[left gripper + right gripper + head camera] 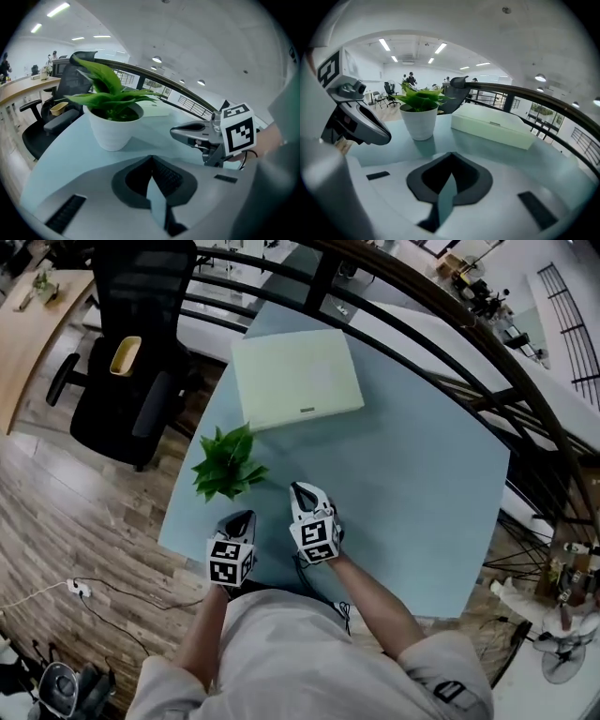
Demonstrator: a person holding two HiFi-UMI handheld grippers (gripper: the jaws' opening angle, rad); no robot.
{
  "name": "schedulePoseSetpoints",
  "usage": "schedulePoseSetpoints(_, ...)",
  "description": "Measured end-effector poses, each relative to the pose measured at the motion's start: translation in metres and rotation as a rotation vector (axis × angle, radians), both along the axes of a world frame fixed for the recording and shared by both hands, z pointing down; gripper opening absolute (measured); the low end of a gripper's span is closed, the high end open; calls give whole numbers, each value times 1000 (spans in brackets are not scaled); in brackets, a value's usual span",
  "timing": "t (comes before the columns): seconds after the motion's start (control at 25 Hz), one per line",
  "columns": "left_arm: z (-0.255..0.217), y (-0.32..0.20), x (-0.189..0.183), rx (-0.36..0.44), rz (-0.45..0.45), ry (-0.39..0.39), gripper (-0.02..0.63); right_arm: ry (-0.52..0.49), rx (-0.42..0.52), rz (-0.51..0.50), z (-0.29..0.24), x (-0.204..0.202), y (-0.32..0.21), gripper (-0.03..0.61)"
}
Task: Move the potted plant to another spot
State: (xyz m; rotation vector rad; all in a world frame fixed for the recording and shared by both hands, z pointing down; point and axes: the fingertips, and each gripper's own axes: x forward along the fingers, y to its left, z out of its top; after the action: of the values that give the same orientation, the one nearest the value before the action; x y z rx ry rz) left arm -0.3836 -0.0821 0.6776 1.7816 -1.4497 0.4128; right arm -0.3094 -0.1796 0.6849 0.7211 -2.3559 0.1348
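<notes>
1. Head view. Nearest is the person's pale shirt at 6 o'clock, with both forearms reaching out. The left gripper and right gripper sit side by side over the near part of the pale blue table.
2. The potted plant has a white pot and green leaves. It stands upright near the table's left edge, at 12 o'clock of the left gripper and near it. A flat pale green box lies farther back, apart from the plant.
3. Left gripper view. The jaws are pressed together with nothing between them. The pot is at 11 o'clock, near but untouched, and the right gripper is at 3 o'clock.
4. Right gripper view. The jaws are pressed together and empty. The pot is at 11 o'clock, the box at 1 o'clock and the left gripper at 9 o'clock.
5. Judgement: this is the approach step, and the grasp is not yet begun. The next move calls for spreading the jaws to take the pot's rim or wall. The pot must stay upright, and a nudge toward the near left edge could topple it off.
6. Surface: smooth, with open tabletop at 3 o'clock. Room: black office chair at 10 o'clock, wood floor, dark railing beyond the table, and strip lights overhead.
</notes>
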Motion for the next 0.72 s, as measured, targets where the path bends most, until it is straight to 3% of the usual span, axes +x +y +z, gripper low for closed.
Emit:
schedulePoseSetpoints(0.44,-11,-16,61,-35,192,4,12,-68,-175,89,-3,51,38,5)
schedulePoseSetpoints(0.72,-37,-34,82,37,185,28,12,-130,-113,208,-39,93,22,3)
